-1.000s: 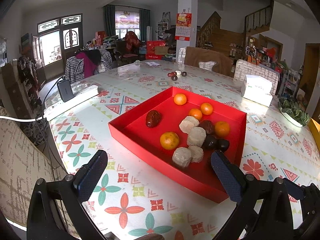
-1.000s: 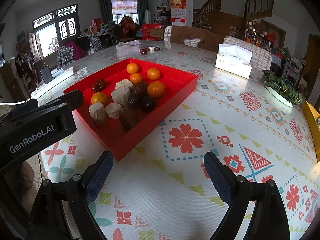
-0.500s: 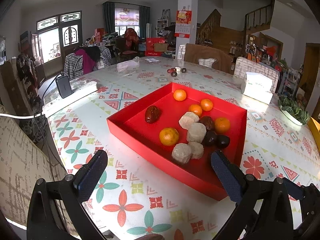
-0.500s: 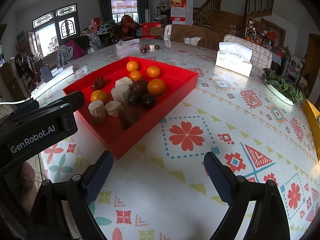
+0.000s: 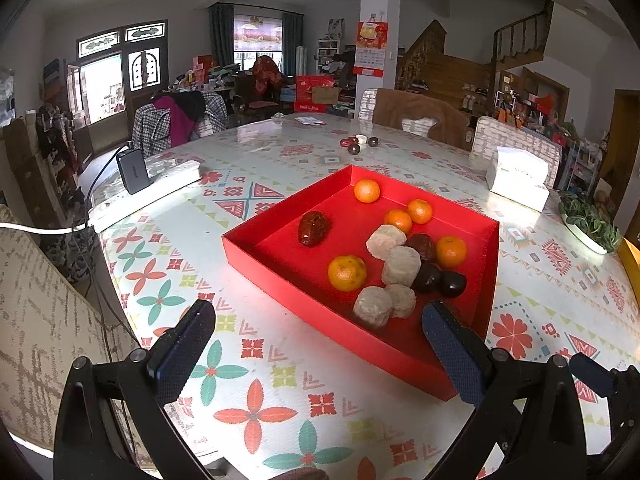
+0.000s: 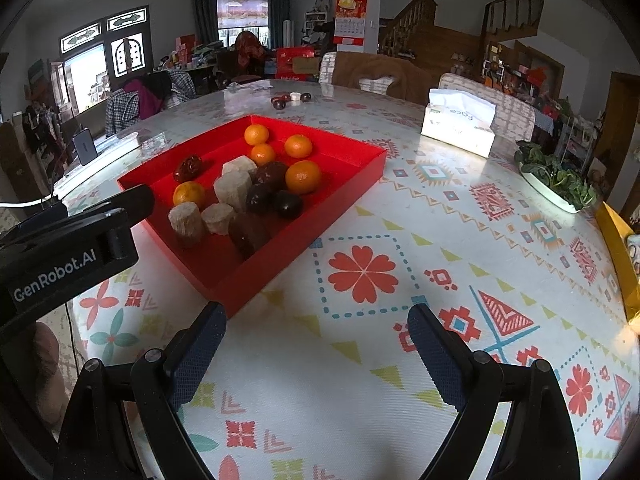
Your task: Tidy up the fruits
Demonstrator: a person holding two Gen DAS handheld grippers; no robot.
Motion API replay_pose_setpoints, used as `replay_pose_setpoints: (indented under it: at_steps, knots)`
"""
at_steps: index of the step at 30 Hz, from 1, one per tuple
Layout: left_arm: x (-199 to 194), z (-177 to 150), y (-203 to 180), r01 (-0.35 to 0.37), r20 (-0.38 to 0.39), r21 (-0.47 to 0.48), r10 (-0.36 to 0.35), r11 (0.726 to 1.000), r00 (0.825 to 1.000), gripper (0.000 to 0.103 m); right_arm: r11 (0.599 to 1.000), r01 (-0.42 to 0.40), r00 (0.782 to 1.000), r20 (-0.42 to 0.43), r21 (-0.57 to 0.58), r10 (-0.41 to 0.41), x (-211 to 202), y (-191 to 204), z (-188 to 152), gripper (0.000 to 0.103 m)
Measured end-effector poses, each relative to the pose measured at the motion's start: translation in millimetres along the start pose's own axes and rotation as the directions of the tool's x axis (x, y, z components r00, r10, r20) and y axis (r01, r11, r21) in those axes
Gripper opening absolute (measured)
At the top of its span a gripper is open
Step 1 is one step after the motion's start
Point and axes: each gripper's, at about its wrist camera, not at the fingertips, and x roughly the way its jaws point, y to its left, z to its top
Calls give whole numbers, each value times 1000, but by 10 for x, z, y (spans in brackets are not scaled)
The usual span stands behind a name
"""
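A red tray (image 5: 256,248) (image 6: 360,178) sits on the patterned table. It holds several oranges (image 5: 347,273) (image 6: 303,176), several pale cut chunks (image 5: 401,265) (image 6: 233,189), dark round fruits (image 5: 452,283) (image 6: 288,204) and a dark red date (image 5: 313,227) (image 6: 187,168). My left gripper (image 5: 320,344) is open and empty, just short of the tray's near edge. My right gripper (image 6: 316,348) is open and empty over the bare table, right of the tray's near corner. The left gripper's body (image 6: 68,252) shows in the right wrist view.
A few small dark fruits (image 5: 354,144) (image 6: 280,102) lie at the far side of the table. A tissue box (image 5: 518,178) (image 6: 460,122), a dish of greens (image 5: 588,226) (image 6: 554,178), a power strip with charger (image 5: 136,184) and a yellow object (image 6: 620,256) stand around the edges.
Both grippers have drawn back slightly; the tray appears a little farther away in both views. Both stay open and empty.
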Motion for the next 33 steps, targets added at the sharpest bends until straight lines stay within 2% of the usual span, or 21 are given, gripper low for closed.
replay_pose_setpoints:
  at_steps: [9,26,33]
  knots:
    - [-14,19,2,4,2,11,-4,1000,1000,103,999,37,999,20,-18,-36,-49,-4,0,95]
    - [-18,20,-7,2,3,10,-2,1000,1000,103,999,37,999,8,-24,-37,-19,-13,-20,95]
    - [-79,58,51,-23,13,-13,23,1000,1000,103,999,32,999,11,-31,-31,-35,5,-16,95]
